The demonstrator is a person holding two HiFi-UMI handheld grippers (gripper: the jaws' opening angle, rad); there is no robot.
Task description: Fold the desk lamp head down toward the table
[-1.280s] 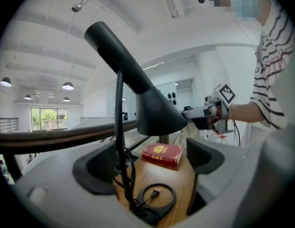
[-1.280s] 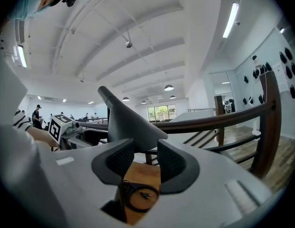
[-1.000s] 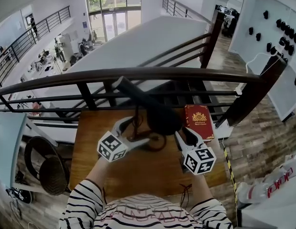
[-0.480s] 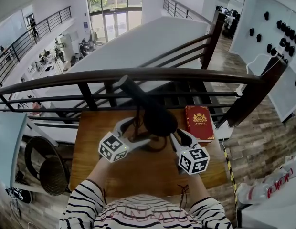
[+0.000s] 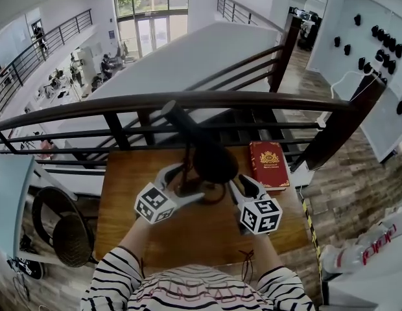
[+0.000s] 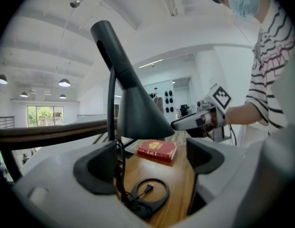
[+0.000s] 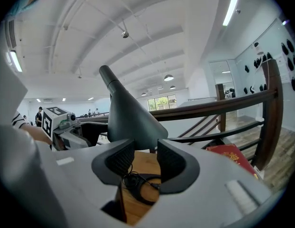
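Note:
The dark desk lamp stands on the wooden table (image 5: 126,180), its cone head (image 5: 214,162) hanging from an arm that slopes up to the left. Its ring base (image 5: 217,196) lies under the head. My left gripper (image 5: 188,181) is open, its wide jaws around the lamp's stem (image 6: 111,103) and base ring (image 6: 148,196). My right gripper (image 5: 243,185) is at the head's right side. Its jaws have just been opening. In the right gripper view the cone head (image 7: 133,120) rises just past the fingertips of my right gripper (image 7: 146,158), and only table and cable show between the pads.
A red book (image 5: 269,164) lies flat at the table's back right corner. A dark metal railing (image 5: 188,100) runs along the table's far edge, with an open drop behind it. The lamp's cable coils inside the ring base.
The right gripper has shifted left and closer to the lamp head, which has moved slightly left and down. The left gripper has stayed in place.

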